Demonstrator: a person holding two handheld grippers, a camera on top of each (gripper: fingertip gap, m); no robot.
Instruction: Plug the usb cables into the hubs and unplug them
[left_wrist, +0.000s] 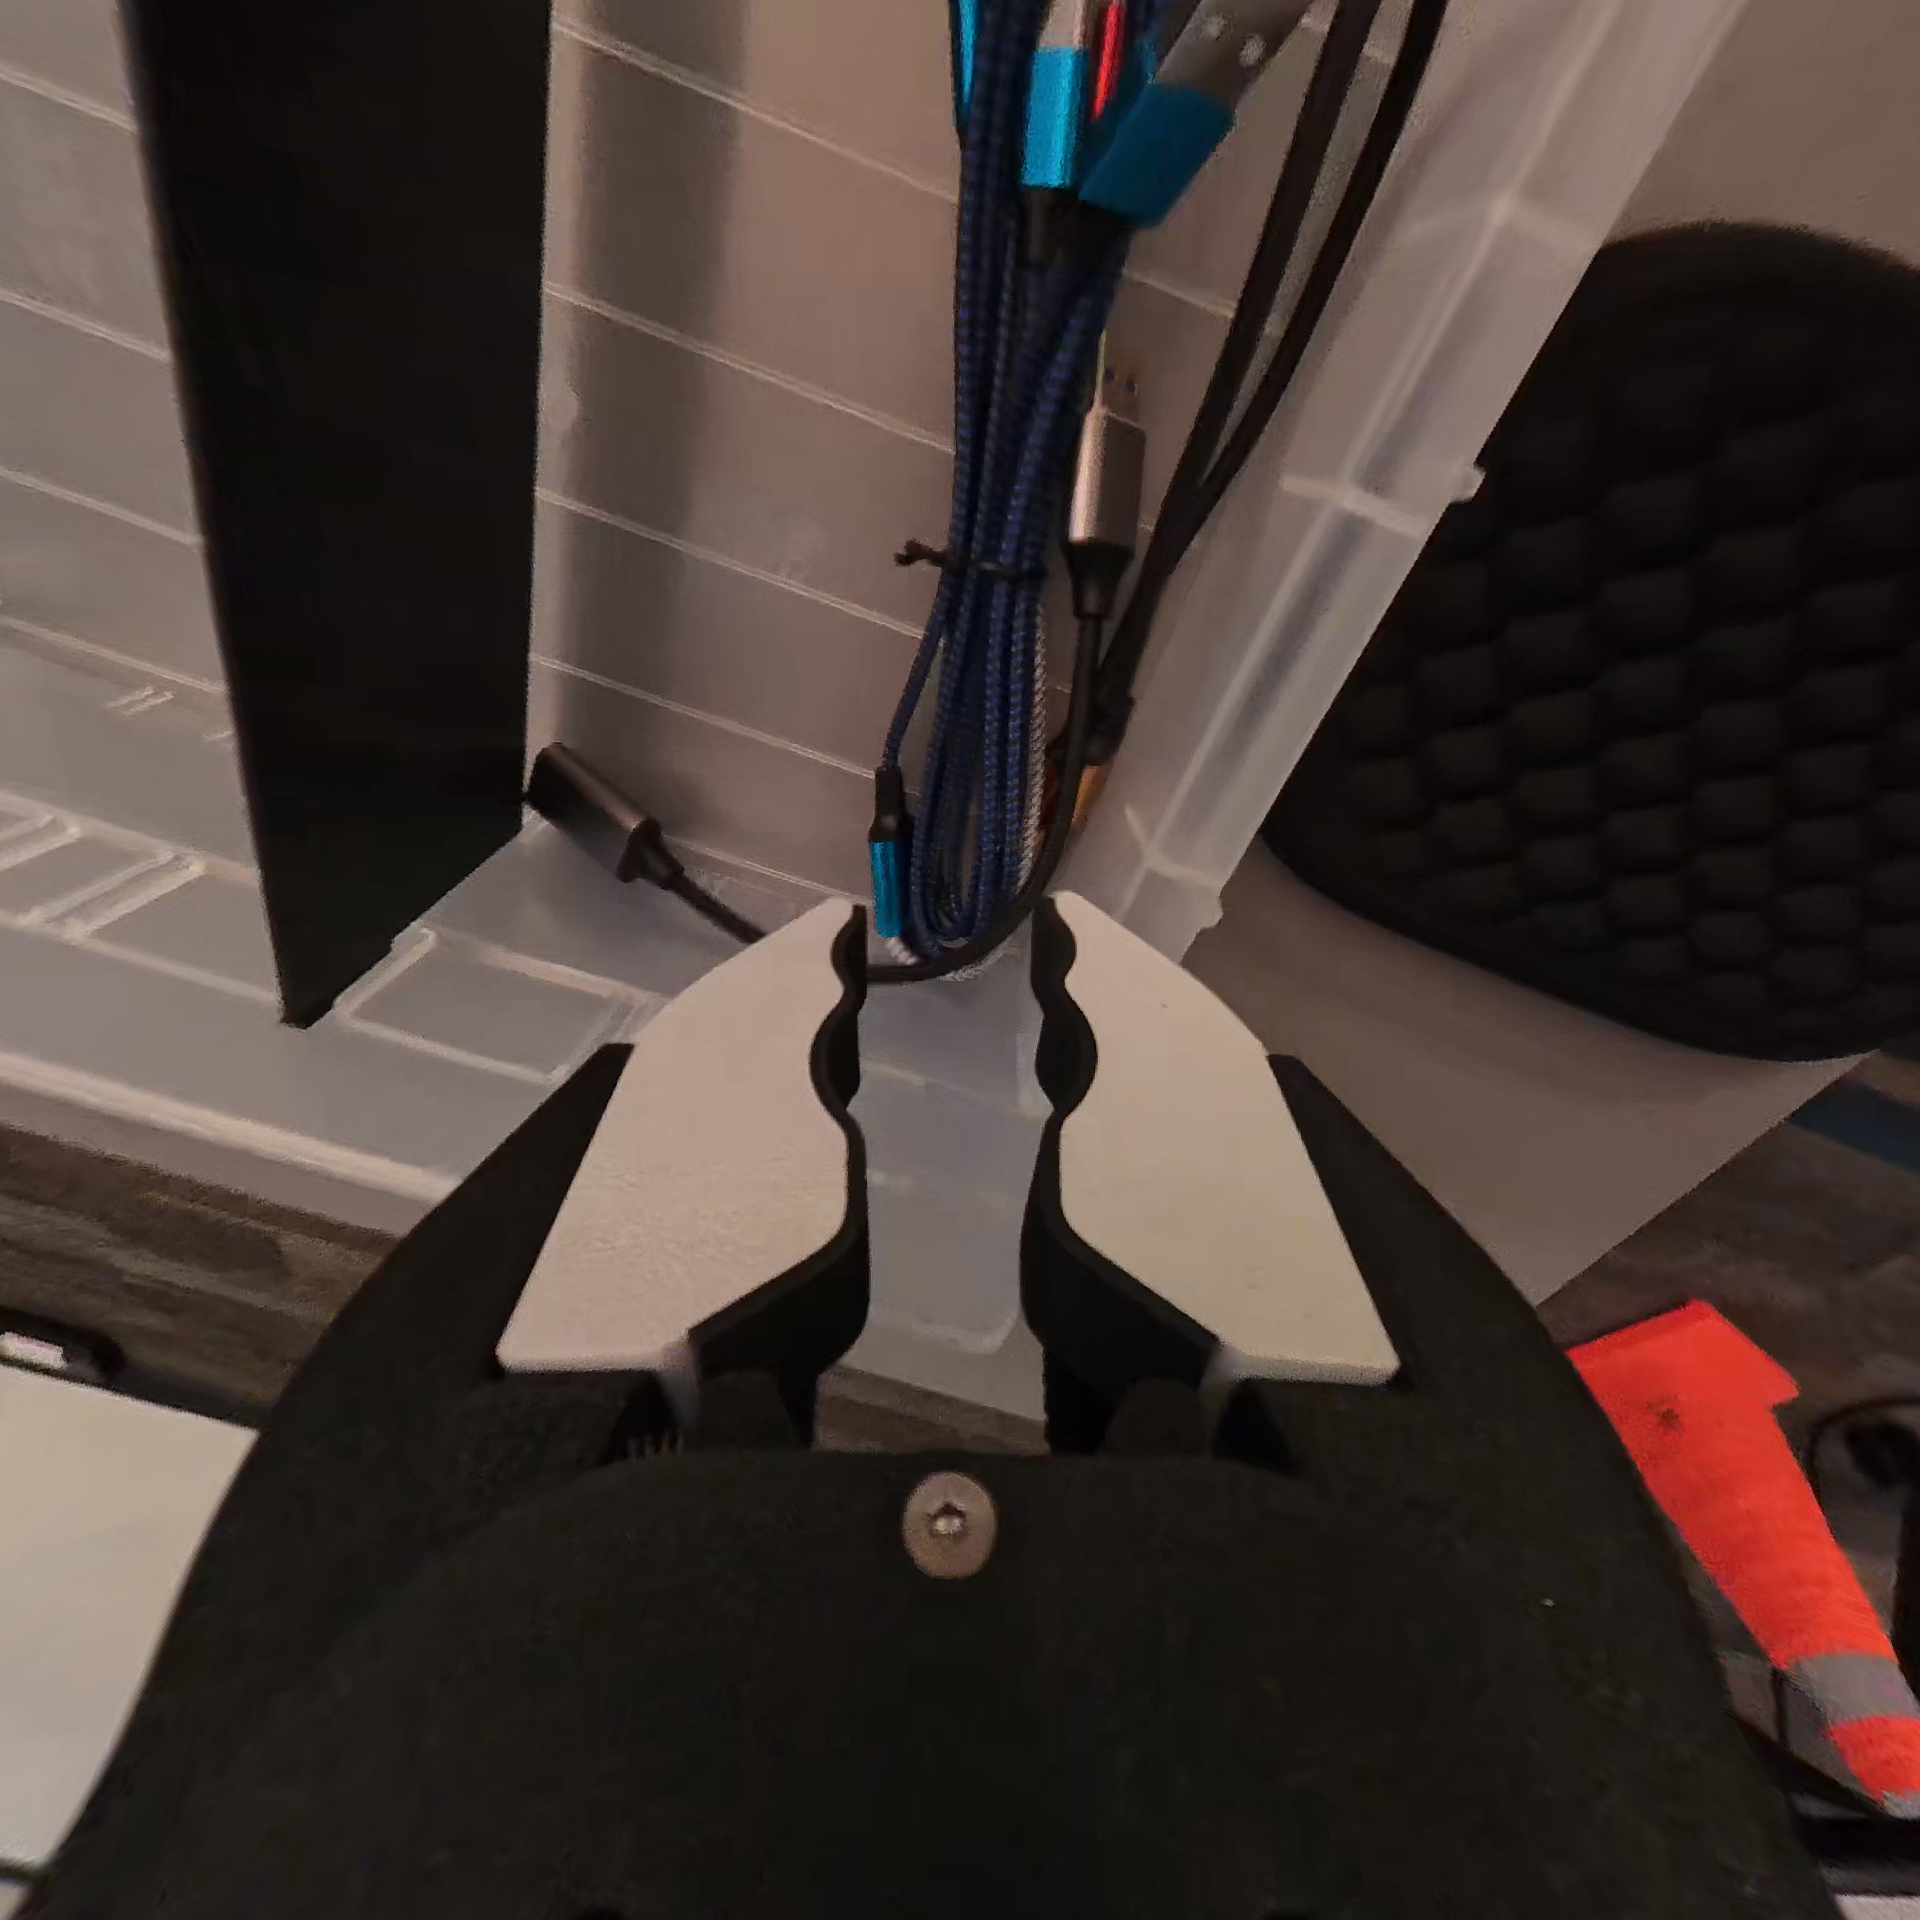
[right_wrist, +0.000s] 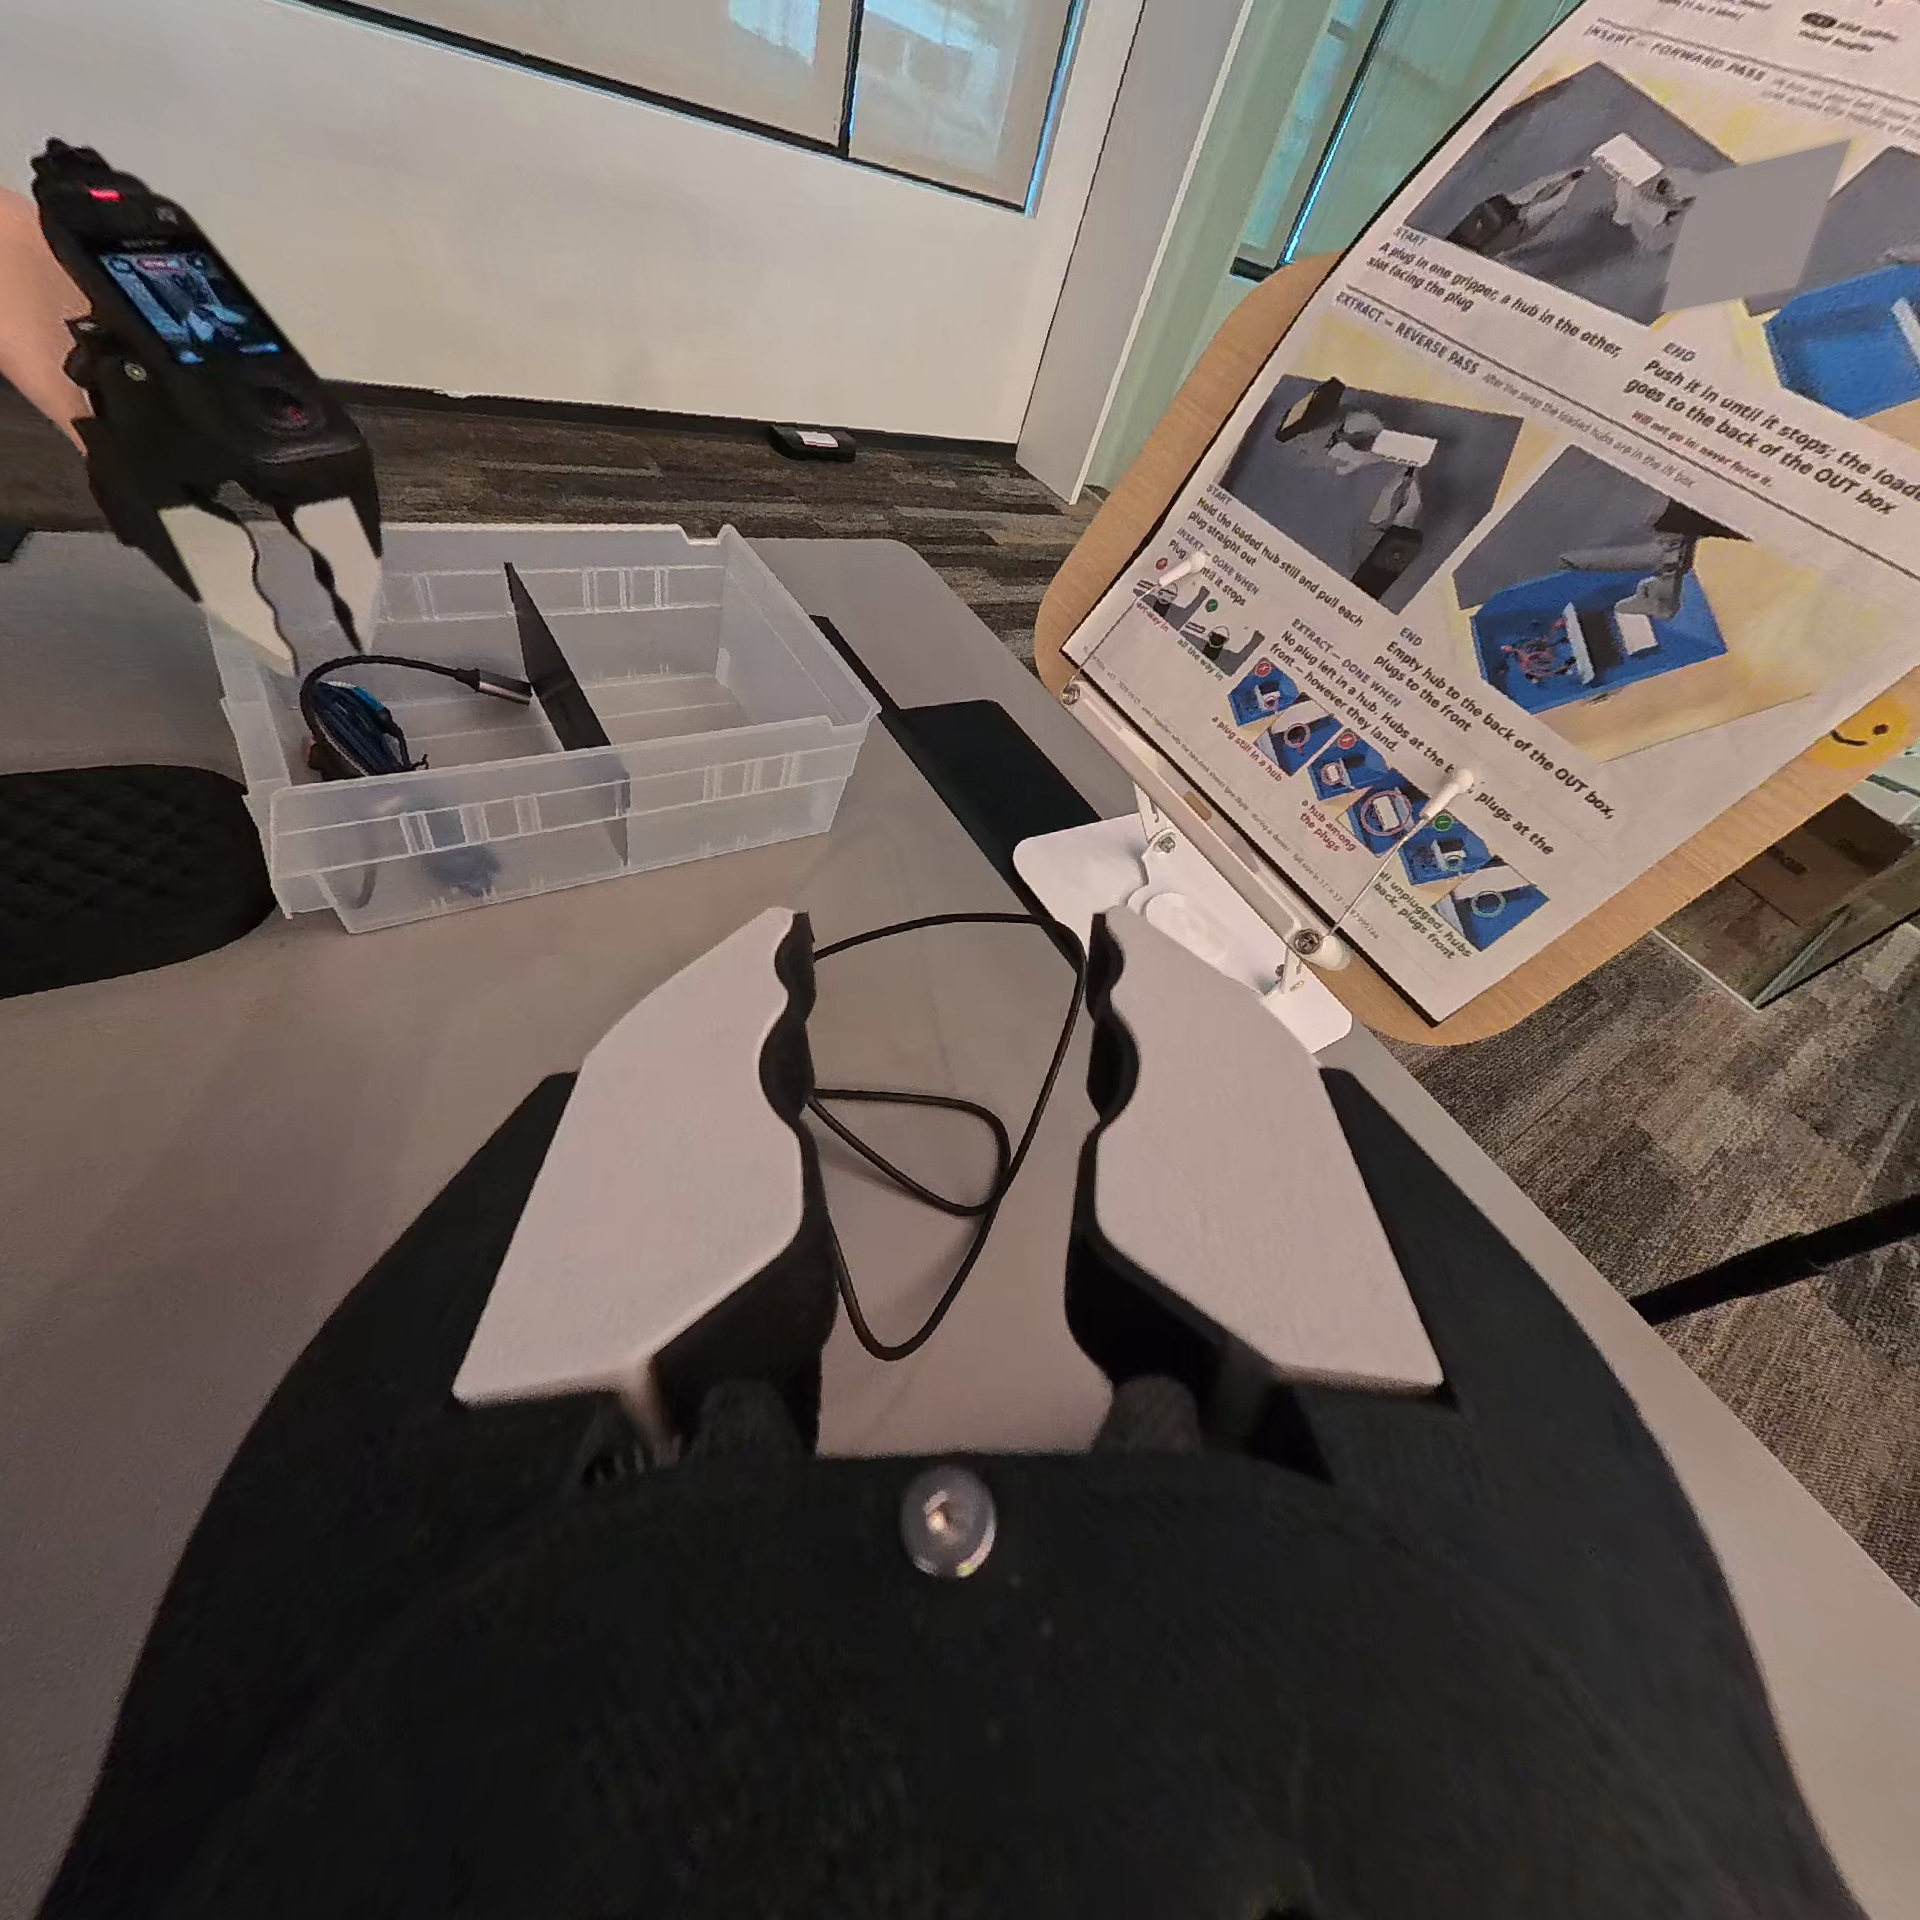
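A clear plastic bin (left_wrist: 1351, 540) with a black divider (left_wrist: 343, 468) holds a tied bundle of blue braided usb cables (left_wrist: 977, 675), a grey usb plug (left_wrist: 1107, 468) and another grey connector (left_wrist: 597, 810). My left gripper (left_wrist: 951, 914) is open and empty, just above the bundle's lower end. In the right wrist view it (right_wrist: 317, 644) hovers over the bin's (right_wrist: 810, 675) left compartment, above the blue cables (right_wrist: 353, 727). My right gripper (right_wrist: 951, 925) is open and empty, low over the table, with a thin black cable (right_wrist: 935, 1195) lying in loops between its fingers.
A black honeycomb-textured pad (right_wrist: 114, 862) lies left of the bin. An instruction sheet on a wooden board (right_wrist: 1507, 520) stands at the right on a white base (right_wrist: 1101, 862). A black mat (right_wrist: 987, 769) lies behind the loose cable. An orange object (left_wrist: 1745, 1507) lies at the lower right. Tip to tip, the grippers are about 45 centimeters apart.
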